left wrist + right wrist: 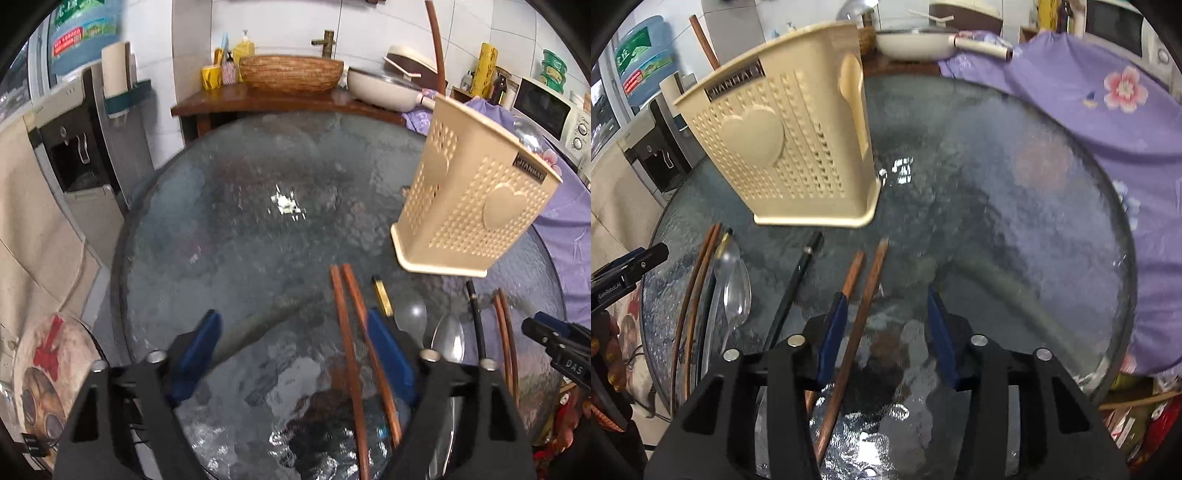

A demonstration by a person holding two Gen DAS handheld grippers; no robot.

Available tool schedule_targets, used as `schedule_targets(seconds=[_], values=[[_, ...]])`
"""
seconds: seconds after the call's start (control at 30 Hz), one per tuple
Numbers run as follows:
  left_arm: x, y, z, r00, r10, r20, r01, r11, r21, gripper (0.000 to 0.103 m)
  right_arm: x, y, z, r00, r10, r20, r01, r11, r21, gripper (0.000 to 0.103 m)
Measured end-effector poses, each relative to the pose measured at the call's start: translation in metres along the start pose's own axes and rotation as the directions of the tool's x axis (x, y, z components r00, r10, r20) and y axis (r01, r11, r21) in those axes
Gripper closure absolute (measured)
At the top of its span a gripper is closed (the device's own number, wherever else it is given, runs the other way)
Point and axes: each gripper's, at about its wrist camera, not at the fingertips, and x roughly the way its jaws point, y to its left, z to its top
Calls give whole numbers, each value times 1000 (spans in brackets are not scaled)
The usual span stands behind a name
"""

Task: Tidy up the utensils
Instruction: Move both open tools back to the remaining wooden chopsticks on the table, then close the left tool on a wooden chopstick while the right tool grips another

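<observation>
Left tongs [295,347] parted wide, grasping nothing; right tongs [886,325] half parted, straddling one brown chopstick [862,295], unclenched; chopstick's long axis points toward holder [783,147].

Two black grippers with blue pads

The left gripper [291,347] and right gripper [886,332] are showing shiny round screws; white letters are marking one.

A cream perforated plastic utensil holder [476,195] with raised heart shapes is standing upright on the glass. Near its base, two pairs of brown wooden chopsticks [351,332] [866,291], a black chopstick [798,277] and what seem to be two spoons [448,338] are lying side by side.
</observation>
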Motion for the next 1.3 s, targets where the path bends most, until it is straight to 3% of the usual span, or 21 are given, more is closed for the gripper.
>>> schedule_targets(seconds=[0.2,0.57,0.87,1.3], values=[[8,-5,-9,1000,-5,-29,5,1000,17,46,4,9,-14,999,-40,-15,39,999,-31,68],[9,-21,-20,999,-18,-45,20,999,50,48,5,20,-15,999,-48,-13,47,998,-36,68],[14,-28,-28,998,4,-67,1,997,73,56,13,31,-14,996,-89,-24,87,995,-58,77],[35,-35,-12,996,46,-74,-39,995,95,64,24,31,7,992,-124,-31,123,992,-32,81]])
